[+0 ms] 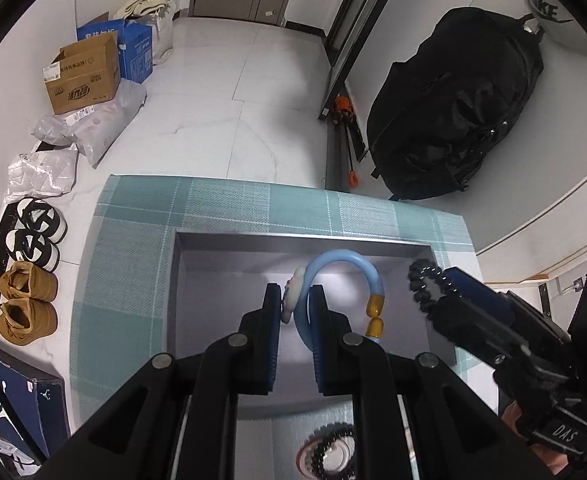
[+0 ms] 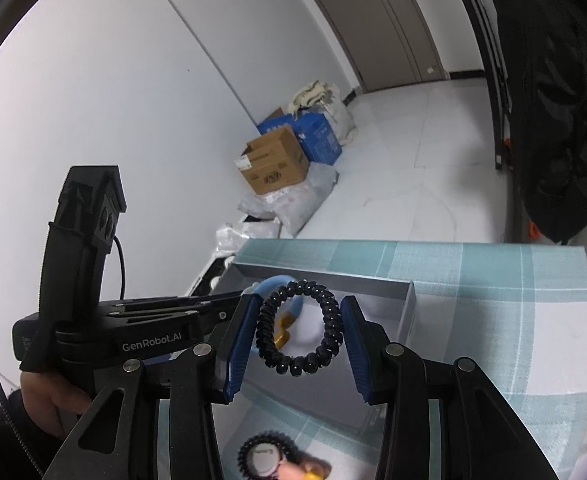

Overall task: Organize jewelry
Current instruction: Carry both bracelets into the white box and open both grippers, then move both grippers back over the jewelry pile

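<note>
L gripper [image 1: 296,304]: my jaws pinch 1 blue bracelet [image 1: 343,266] over the grey tray [image 1: 293,238].
R gripper [image 2: 299,330]: clamps 1 black coil band [image 2: 298,328], above tray too.
Cloth [image 1: 133,264]: 1 more coil band [image 1: 329,454] near edge.

Glossy black beaded bracelet [image 2: 298,328]; woven checked cloth [image 1: 133,248]; matt grey tray [image 1: 301,240].

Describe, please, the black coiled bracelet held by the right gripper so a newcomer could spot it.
Find the grey open box on the teal checked cloth. Above it, the right gripper pinches a black spiral-coil bracelet; the neighbouring blue tube bracelet is smooth with amber beads.
</note>
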